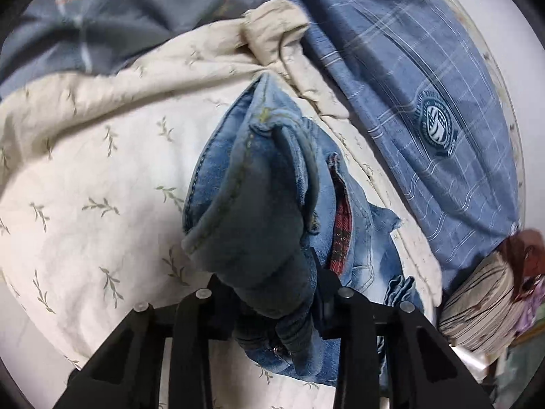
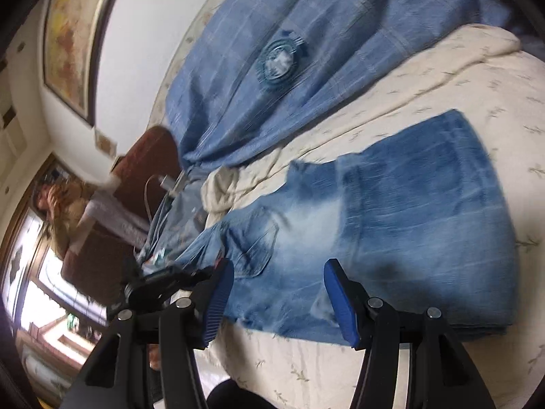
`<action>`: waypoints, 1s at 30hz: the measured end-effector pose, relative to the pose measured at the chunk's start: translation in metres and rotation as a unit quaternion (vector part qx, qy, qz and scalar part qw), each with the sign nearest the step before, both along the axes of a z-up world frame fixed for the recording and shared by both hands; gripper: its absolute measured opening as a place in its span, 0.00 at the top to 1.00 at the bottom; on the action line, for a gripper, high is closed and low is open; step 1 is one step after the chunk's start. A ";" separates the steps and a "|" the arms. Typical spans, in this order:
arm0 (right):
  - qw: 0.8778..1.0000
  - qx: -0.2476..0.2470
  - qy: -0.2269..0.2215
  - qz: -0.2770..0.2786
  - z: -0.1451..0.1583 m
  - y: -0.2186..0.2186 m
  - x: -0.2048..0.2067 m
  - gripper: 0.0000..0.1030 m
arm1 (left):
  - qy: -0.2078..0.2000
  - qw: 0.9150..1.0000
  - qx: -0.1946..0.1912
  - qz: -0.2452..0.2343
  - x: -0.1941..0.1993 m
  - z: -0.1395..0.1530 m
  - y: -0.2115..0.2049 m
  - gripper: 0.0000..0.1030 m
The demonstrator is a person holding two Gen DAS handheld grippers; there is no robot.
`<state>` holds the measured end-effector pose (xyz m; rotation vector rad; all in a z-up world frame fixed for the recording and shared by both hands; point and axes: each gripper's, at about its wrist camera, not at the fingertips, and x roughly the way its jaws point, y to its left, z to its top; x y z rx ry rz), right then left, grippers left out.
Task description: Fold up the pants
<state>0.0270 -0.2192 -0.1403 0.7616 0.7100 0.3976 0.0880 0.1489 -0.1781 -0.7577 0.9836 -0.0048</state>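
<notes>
I have the cream leaf-print quilt (image 2: 425, 78) filling most of both views, with a blue checked sheet (image 2: 272, 17) bearing a round badge across the upper middle of the right wrist frame. The jeans (image 2: 391, 211) lie on the quilt in the centre and right of that frame, spread fairly flat, a back pocket facing up and one layer seemingly doubled over at the right. In the left wrist view, the waistband end of the jeans (image 1: 259, 204) bunches in the lower centre, a red lining showing. My left gripper (image 1: 269, 293) is pinching that thick wad of denim. My right gripper (image 2: 279, 293) hangs spread above the lower edge of the jeans, nothing between its blue pads (image 2: 218, 303). I judge the fold barely begun: the bunched end needs carrying over and smoothing.
</notes>
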 end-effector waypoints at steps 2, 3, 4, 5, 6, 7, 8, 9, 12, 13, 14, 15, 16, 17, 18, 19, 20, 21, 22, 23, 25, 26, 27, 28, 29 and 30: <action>1.000 0.010 0.011 -0.004 -0.004 -0.005 0.000 0.45 | 0.009 1.000 -0.002 0.004 0.002 -0.006 0.002 0.62; 1.000 0.011 0.019 -0.007 -0.006 -0.007 0.001 0.45 | 0.015 1.000 -0.011 0.007 0.004 -0.010 0.003 0.58; 1.000 0.007 0.025 -0.011 -0.008 -0.007 0.001 0.45 | 0.017 1.000 -0.019 0.010 0.005 -0.015 0.006 0.55; 0.999 0.001 0.032 -0.013 -0.008 -0.007 0.002 0.45 | 0.014 0.999 -0.028 0.012 0.002 -0.018 0.009 0.54; 0.999 -0.005 0.036 -0.014 -0.010 -0.007 0.002 0.47 | 0.009 0.999 -0.034 0.015 0.001 -0.019 0.010 0.54; 0.999 -0.009 0.039 -0.014 -0.010 -0.006 0.002 0.48 | 0.004 0.999 -0.032 0.016 -0.001 -0.019 0.010 0.54; 0.999 -0.016 0.043 -0.012 -0.011 -0.005 0.003 0.48 | 0.000 1.000 -0.025 0.016 -0.002 -0.017 0.008 0.57; 0.999 -0.021 0.045 -0.012 -0.012 -0.004 0.004 0.48 | -0.009 1.000 -0.020 0.014 -0.002 -0.014 0.006 0.63; 0.998 -0.033 0.047 -0.015 -0.014 -0.001 0.006 0.57 | -0.029 1.000 -0.003 0.001 -0.002 -0.005 -0.001 0.71; 0.998 -0.041 0.048 -0.018 -0.014 -0.001 0.006 0.58 | -0.034 0.999 0.013 -0.007 -0.001 -0.002 -0.004 0.72; 0.997 -0.048 0.049 -0.020 -0.014 0.001 0.006 0.61 | -0.038 0.999 0.022 -0.010 -0.001 -0.001 -0.006 0.72; 0.997 -0.055 0.049 -0.021 -0.015 0.002 0.006 0.62 | -0.039 0.999 0.027 -0.011 -0.002 0.000 -0.007 0.73; 0.997 -0.061 0.049 -0.024 -0.015 0.002 0.006 0.62 | -0.039 0.999 0.029 -0.011 -0.002 0.000 -0.007 0.73; 0.996 -0.067 0.050 -0.026 -0.015 0.004 0.006 0.62 | -0.039 0.999 0.032 -0.011 -0.002 0.000 -0.007 0.72; 0.996 -0.073 0.052 -0.025 -0.016 0.005 0.007 0.62 | -0.038 0.999 0.033 -0.010 -0.001 0.000 -0.007 0.71; 0.995 -0.076 0.056 -0.025 -0.018 0.005 0.008 0.62 | -0.035 0.999 0.036 -0.010 0.000 -0.002 -0.006 0.71; 0.995 -0.080 0.061 -0.026 -0.021 0.006 0.009 0.62 | -0.033 0.999 0.036 -0.009 0.002 -0.003 -0.007 0.66; 0.994 -0.084 0.067 -0.026 -0.024 0.006 0.010 0.62 | -0.030 0.999 0.034 -0.008 0.003 -0.004 -0.008 0.59; 0.993 -0.087 0.075 -0.026 -0.027 0.006 0.013 0.62 | -0.027 0.999 0.028 -0.009 0.005 -0.007 -0.007 0.58; 0.992 -0.089 0.085 -0.024 -0.032 0.007 0.015 0.63 | -0.026 0.999 0.026 -0.007 0.006 -0.009 -0.007 0.58; 0.991 -0.095 0.095 -0.023 -0.036 0.008 0.019 0.64 | -0.026 0.999 0.025 -0.006 0.006 -0.010 -0.005 0.58; 0.991 -0.097 0.093 -0.022 -0.035 0.008 0.019 0.64 | -0.027 0.999 0.026 -0.008 0.005 -0.010 -0.006 0.61; 0.990 -0.100 0.092 -0.020 -0.035 0.009 0.019 0.64 | -0.030 0.999 0.028 -0.010 0.004 -0.009 -0.007 0.67; 0.990 -0.102 0.093 -0.019 -0.036 0.009 0.019 0.64 | -0.035 0.999 0.032 -0.015 0.004 -0.006 -0.008 0.69; 0.990 -0.102 0.092 -0.018 -0.036 0.009 0.019 0.64 | -0.039 0.998 0.038 -0.018 0.003 -0.003 -0.010 0.71; 0.990 -0.103 0.092 -0.016 -0.036 0.008 0.019 0.64 | -0.042 0.998 0.045 -0.020 0.003 -0.001 -0.013 0.72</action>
